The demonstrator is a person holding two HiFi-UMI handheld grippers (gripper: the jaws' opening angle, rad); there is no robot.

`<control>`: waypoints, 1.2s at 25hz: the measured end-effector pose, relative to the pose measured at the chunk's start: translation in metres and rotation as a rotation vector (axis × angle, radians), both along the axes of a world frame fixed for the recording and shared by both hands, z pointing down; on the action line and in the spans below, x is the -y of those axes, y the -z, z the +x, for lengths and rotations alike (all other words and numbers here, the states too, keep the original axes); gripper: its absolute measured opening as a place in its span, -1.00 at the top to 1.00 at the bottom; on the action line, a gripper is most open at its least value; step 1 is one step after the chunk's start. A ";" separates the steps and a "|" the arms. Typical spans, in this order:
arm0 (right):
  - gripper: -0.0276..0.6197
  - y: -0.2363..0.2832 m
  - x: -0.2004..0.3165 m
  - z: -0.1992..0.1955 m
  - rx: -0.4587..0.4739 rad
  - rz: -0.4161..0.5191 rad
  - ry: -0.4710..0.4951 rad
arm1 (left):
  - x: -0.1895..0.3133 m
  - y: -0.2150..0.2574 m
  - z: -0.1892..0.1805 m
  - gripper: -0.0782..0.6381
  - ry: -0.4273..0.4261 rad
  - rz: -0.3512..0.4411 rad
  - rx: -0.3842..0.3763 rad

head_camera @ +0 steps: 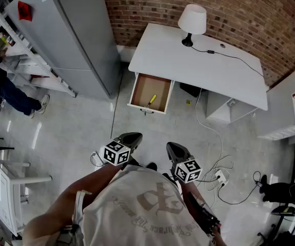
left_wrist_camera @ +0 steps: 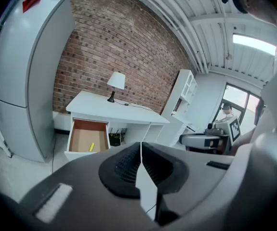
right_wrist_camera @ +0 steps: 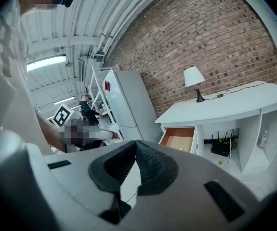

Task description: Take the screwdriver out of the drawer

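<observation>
Risk: left gripper [left_wrist_camera: 140, 147] and right gripper [right_wrist_camera: 135, 146] are both fully closed and empty, so reach the drawer [head_camera: 144, 88] like that and you'll shove the screwdriver [head_camera: 151, 100] aside.

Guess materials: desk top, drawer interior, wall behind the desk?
Desk top: smooth matte white with no grain showing, probably painted or laminated board.
Drawer: the inside is bare flat brown, which looks like unpainted wood or fibreboard; the front is white like the desk.
Wall: exposed red-brown brick with visible mortar lines and a rough, unpainted face.
</observation>
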State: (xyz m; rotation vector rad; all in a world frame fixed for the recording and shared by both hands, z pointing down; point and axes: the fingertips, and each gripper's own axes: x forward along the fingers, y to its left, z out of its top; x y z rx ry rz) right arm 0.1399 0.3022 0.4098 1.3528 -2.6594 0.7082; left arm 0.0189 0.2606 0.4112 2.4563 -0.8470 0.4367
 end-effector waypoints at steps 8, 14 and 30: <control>0.90 -0.003 -0.001 -0.016 -0.001 -0.012 0.026 | -0.007 -0.007 -0.029 0.74 0.069 -0.024 0.003; 0.90 -0.011 0.004 -0.021 -0.001 -0.031 0.028 | -0.004 -0.006 -0.052 0.74 0.114 -0.021 0.013; 0.89 -0.011 0.015 -0.024 -0.016 -0.026 0.047 | -0.007 -0.004 -0.055 0.74 0.144 0.001 0.020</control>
